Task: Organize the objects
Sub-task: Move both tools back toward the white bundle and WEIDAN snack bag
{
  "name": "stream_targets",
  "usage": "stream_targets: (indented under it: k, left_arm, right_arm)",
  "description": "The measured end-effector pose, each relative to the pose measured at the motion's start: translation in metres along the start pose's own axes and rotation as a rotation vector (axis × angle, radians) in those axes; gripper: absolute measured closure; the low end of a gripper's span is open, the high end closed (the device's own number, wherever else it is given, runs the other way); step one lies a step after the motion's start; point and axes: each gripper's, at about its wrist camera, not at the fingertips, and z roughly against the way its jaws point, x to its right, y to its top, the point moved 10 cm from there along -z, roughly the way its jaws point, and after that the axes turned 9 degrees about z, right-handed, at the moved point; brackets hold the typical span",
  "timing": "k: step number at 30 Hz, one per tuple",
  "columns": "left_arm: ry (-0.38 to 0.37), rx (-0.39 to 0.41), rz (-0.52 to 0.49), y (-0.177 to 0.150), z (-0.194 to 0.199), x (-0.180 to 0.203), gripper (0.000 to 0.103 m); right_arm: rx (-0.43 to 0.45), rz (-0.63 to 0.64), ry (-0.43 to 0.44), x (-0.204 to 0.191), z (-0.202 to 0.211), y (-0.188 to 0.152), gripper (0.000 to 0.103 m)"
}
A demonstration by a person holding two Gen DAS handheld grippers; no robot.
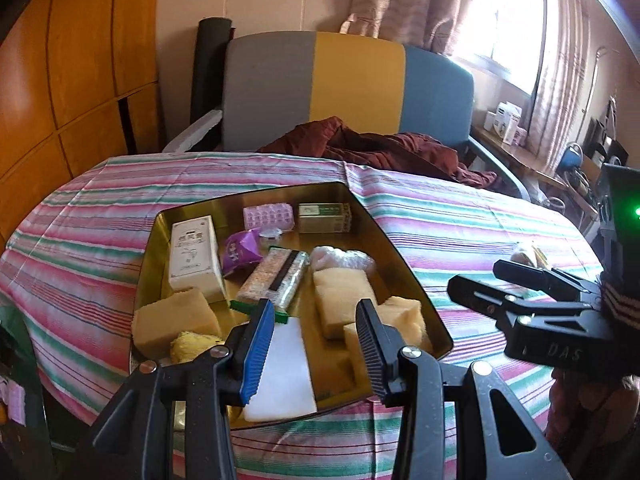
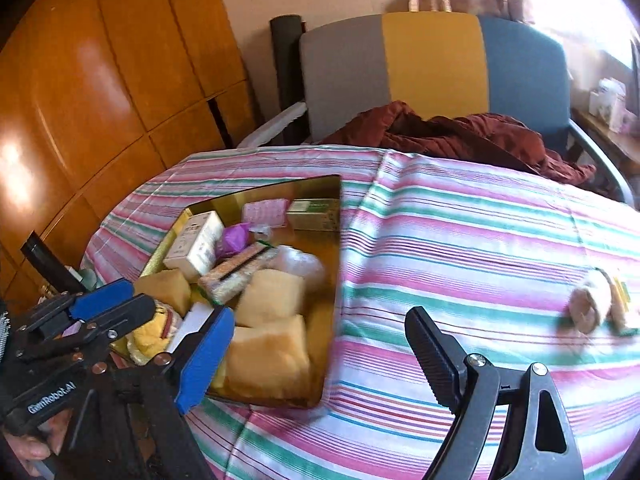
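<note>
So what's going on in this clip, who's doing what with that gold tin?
A person holds two hand-held grippers over a striped tablecloth. The left hand-held gripper hangs open above the near end of the gold tray, which already holds sponge blocks, a white box and small packets. The right hand-held gripper is also open and empty, over the cloth beside the tray. One small fuzzy item lies loose on the cloth to the right.

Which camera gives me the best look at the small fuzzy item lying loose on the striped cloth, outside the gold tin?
The right wrist view. There the fuzzy item lies unobstructed on the striped cloth, though blurred. In the left wrist view only a sliver shows behind the right tongs.
</note>
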Motion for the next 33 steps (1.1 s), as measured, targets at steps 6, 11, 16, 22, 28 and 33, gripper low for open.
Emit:
stream_targets:
  k: [6,11,16,22,28,33]
  left_arm:
    - [-0.022,-0.009,-0.047,0.000,0.000,0.018,0.061]
    - [-0.048,-0.017,-0.090,0.001,-0.002,0.038,0.060]
    - [-0.076,-0.017,-0.131,0.003,-0.002,0.059,0.061]
    - [-0.102,-0.026,-0.182,0.003,-0.007,0.084,0.060]
    - [-0.120,-0.055,-0.232,-0.001,-0.018,0.106,0.060]
    - [-0.130,-0.076,-0.272,-0.004,-0.027,0.125,0.060]
  right_arm:
    - [-0.008,-0.068,-0.063,0.045,0.012,-0.011,0.014]
    - [-0.018,-0.122,-0.129,0.091,0.026,-0.019,0.013]
    - [-0.015,-0.173,-0.188,0.133,0.045,-0.024,0.013]
    - [-0.016,-0.227,-0.258,0.183,0.065,-0.029,0.013]
    - [-0.030,-0.256,-0.327,0.225,0.081,-0.036,0.012]
    - [-0.041,-0.292,-0.371,0.263,0.090,-0.044,0.012]
